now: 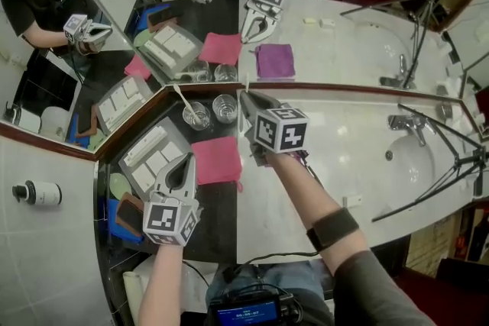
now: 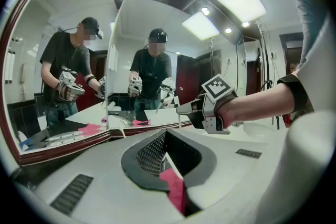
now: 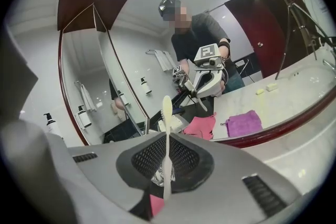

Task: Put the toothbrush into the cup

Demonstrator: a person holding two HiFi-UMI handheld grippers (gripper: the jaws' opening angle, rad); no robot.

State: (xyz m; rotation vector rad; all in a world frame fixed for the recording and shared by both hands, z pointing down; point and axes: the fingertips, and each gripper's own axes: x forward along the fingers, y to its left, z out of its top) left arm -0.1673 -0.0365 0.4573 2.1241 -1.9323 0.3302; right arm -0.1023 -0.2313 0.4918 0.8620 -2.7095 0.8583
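Head view: right claw [image 1: 246,98] hovers just right of the right-hand cup [image 1: 225,108] on the counter [image 1: 344,164], nearer it than the left claw [image 1: 180,169].
Left gripper view: jaws closed, empty, over a pink cloth [image 2: 176,186].
Right gripper view: jaws clamp the toothbrush [image 3: 167,139], long axis upright, that cup just beyond; mirror [image 3: 147,50] behind.

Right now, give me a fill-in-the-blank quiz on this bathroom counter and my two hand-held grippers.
The right hand-held gripper is shut on a white ___.
The left hand-held gripper is shut and holds ___.
___ glass cups stand by the mirror.
The cloth before the cups is ___.
Missing: toothbrush; nothing; two; pink.
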